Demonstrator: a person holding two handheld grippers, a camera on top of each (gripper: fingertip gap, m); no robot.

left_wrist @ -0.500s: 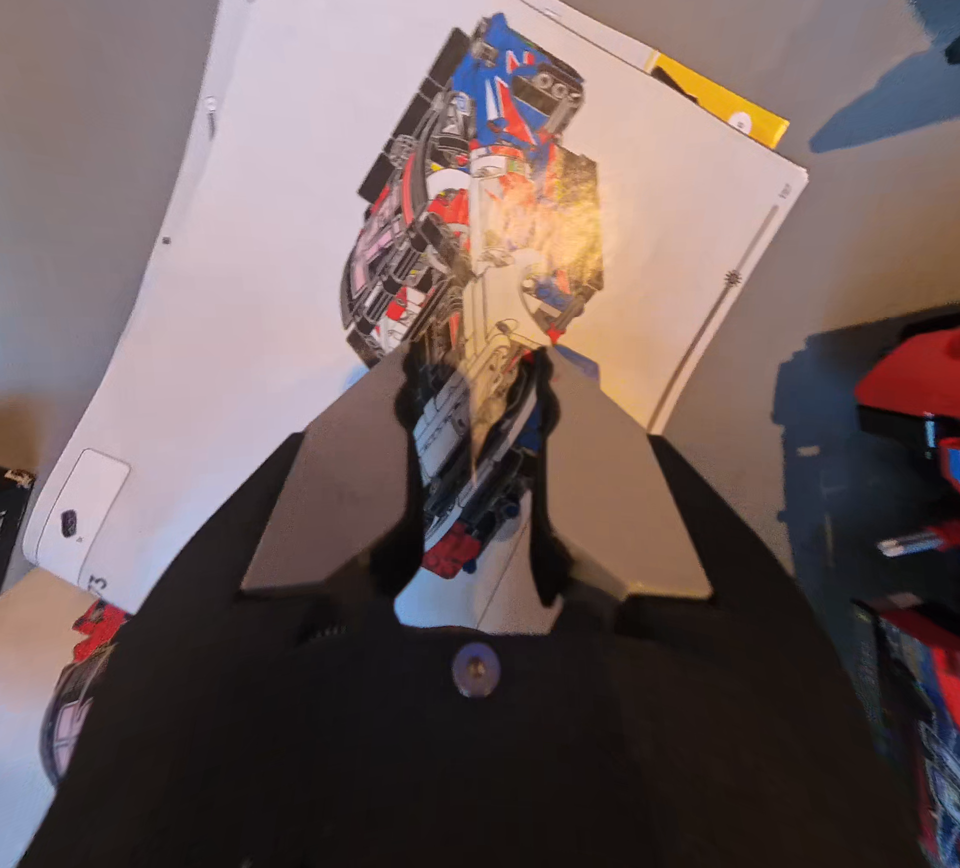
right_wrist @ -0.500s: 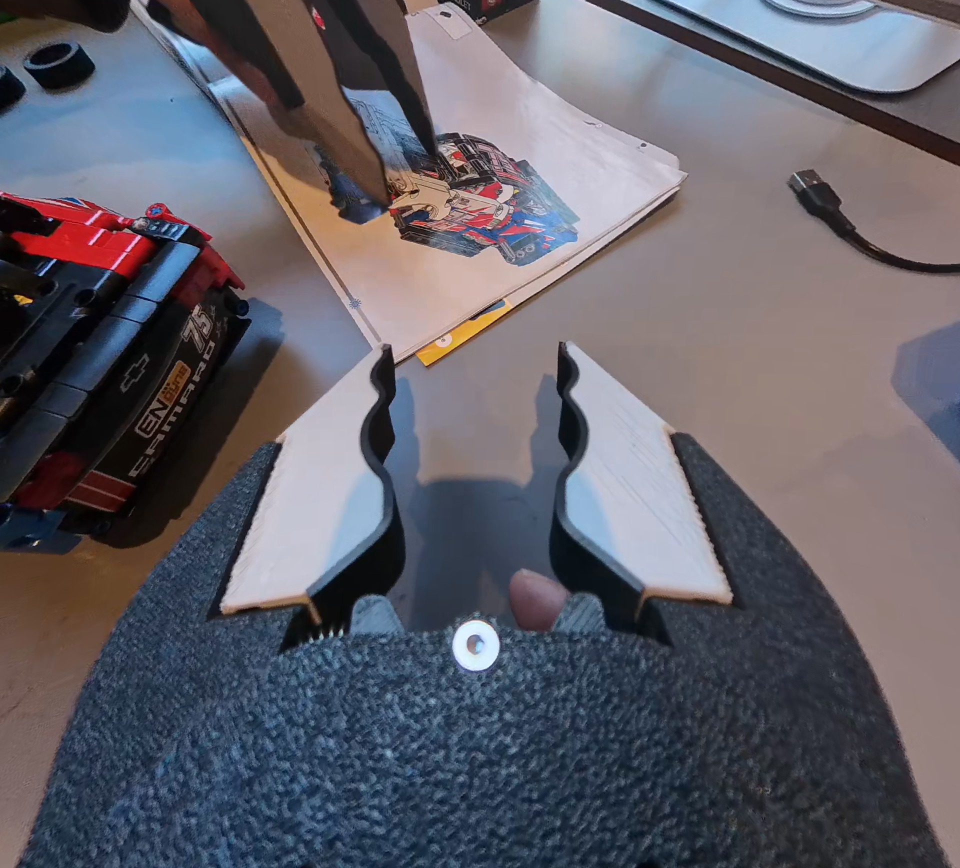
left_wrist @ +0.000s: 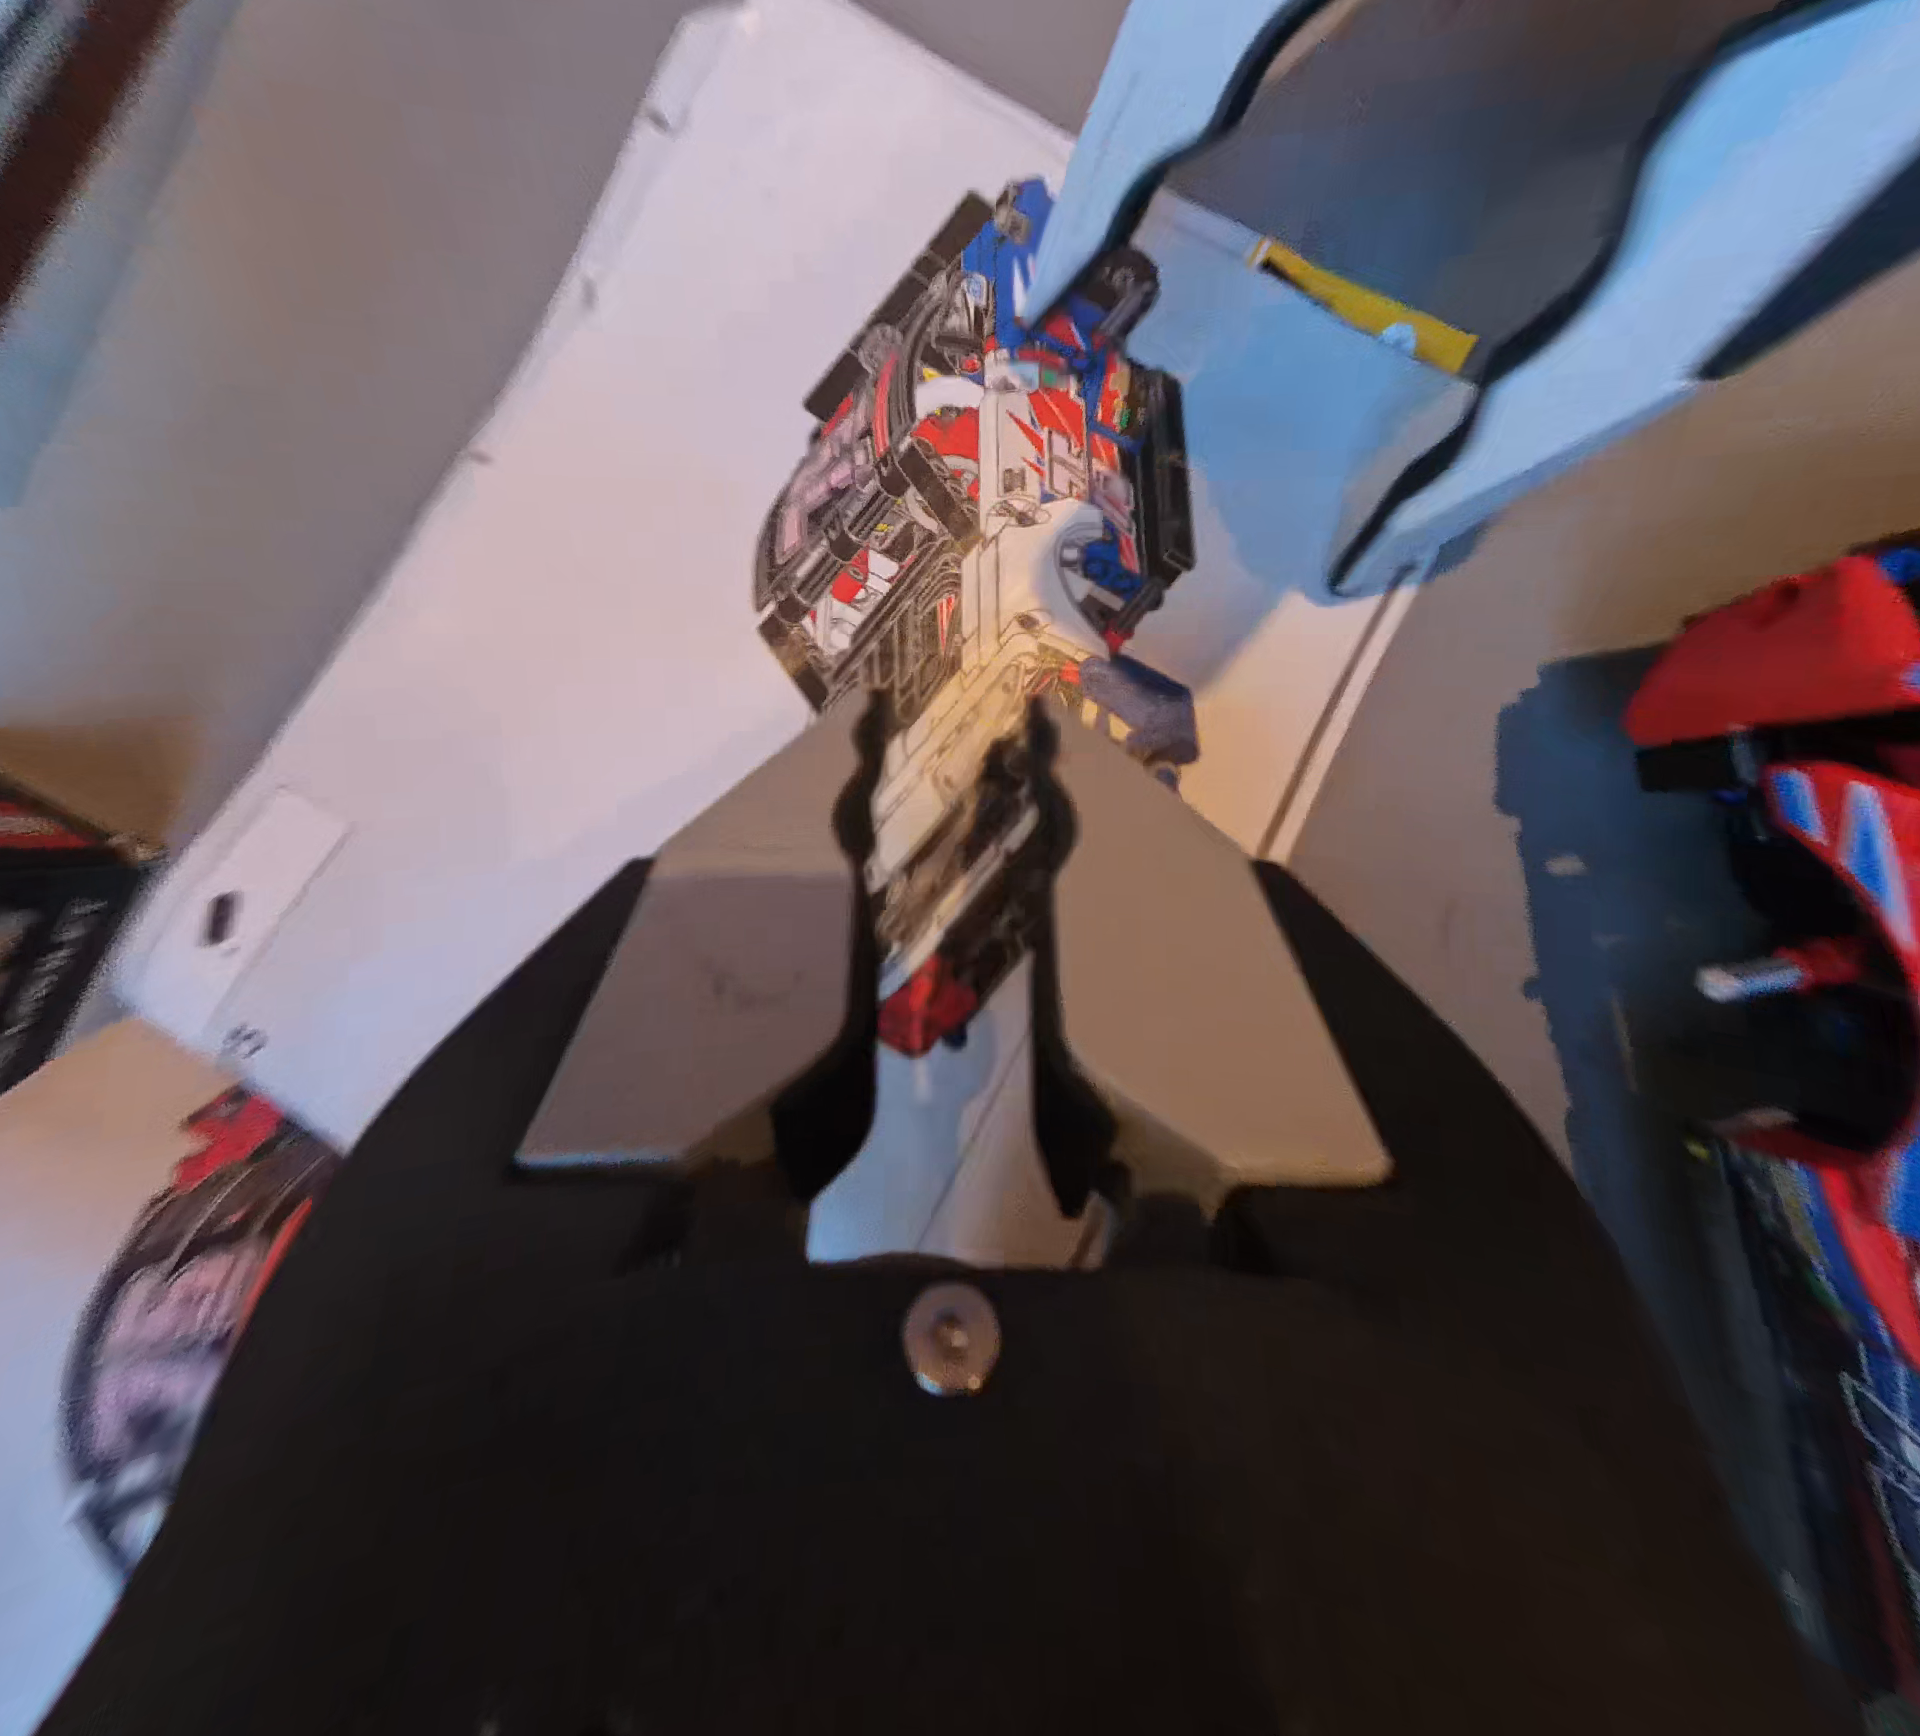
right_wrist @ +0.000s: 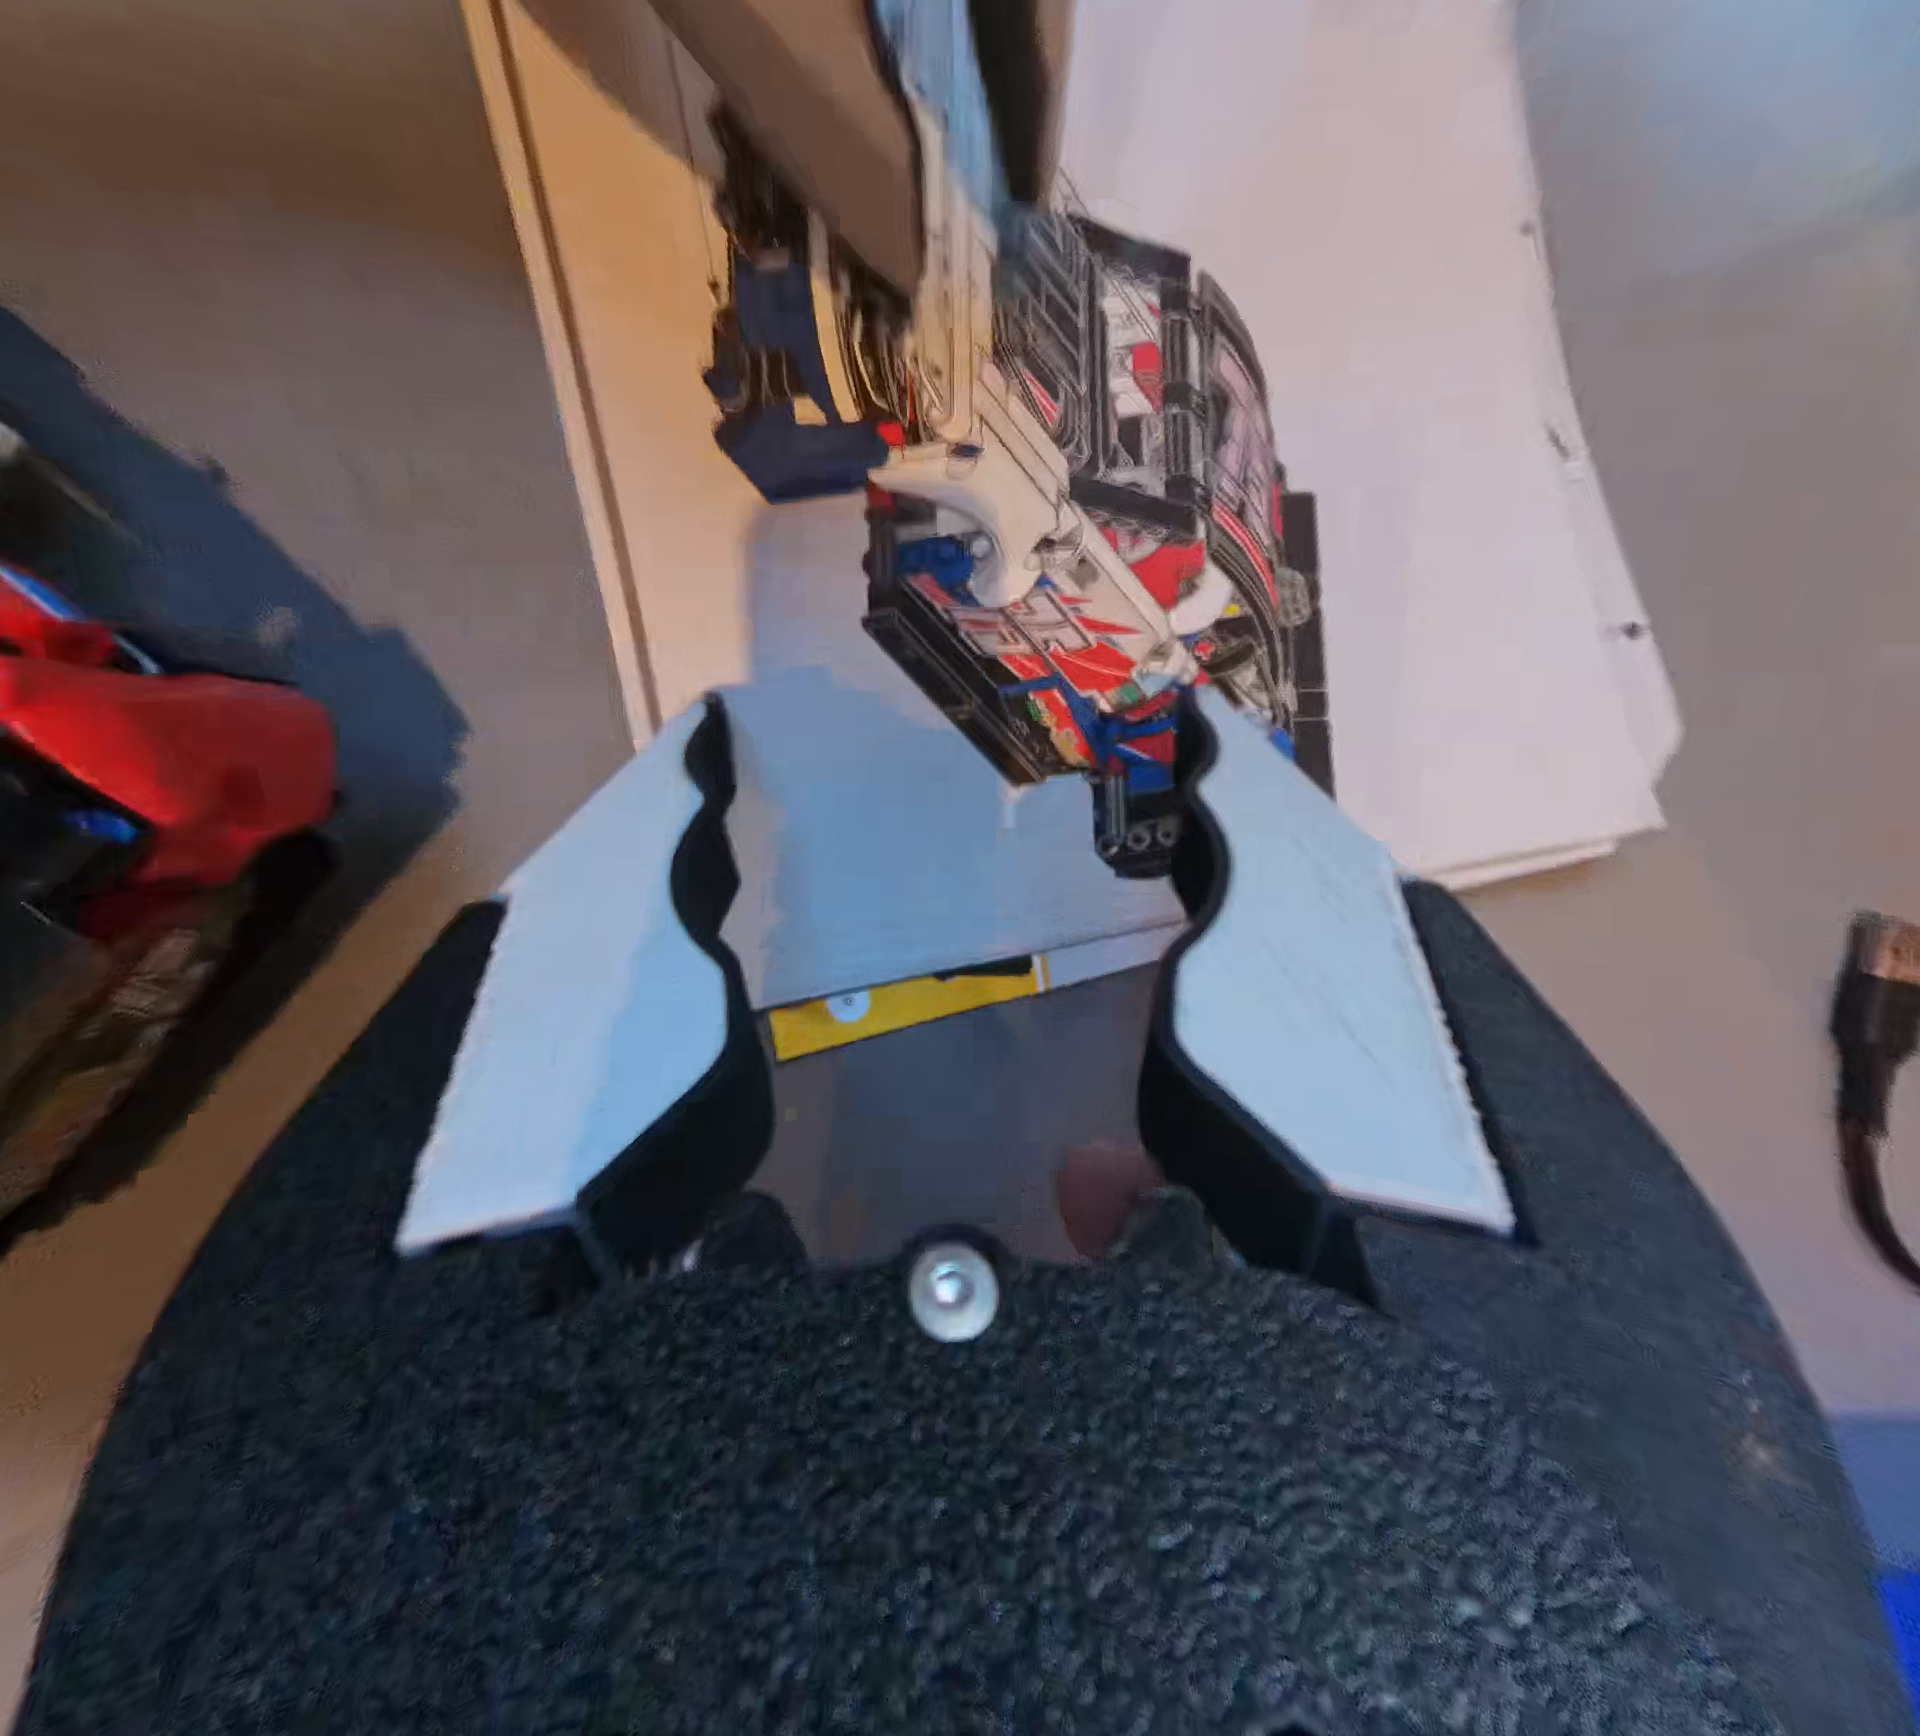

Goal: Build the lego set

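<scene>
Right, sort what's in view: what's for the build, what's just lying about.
For the build:
white piece, held in left gripper
open right gripper
instruction booklet
red car

Lying about:
black cable
yellow sheet under the booklet

Left gripper (left_wrist: 951, 741) clamped, jaws narrow; right gripper (right_wrist: 951, 730) opposite, jaws wide apart.

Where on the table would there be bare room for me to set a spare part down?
The widest bare table lies between the booklet and the black cable. Another strip runs between booklet and Lego car. Over the booklet it is crowded: the left gripper holds a white piece there, facing the open right gripper.
</scene>
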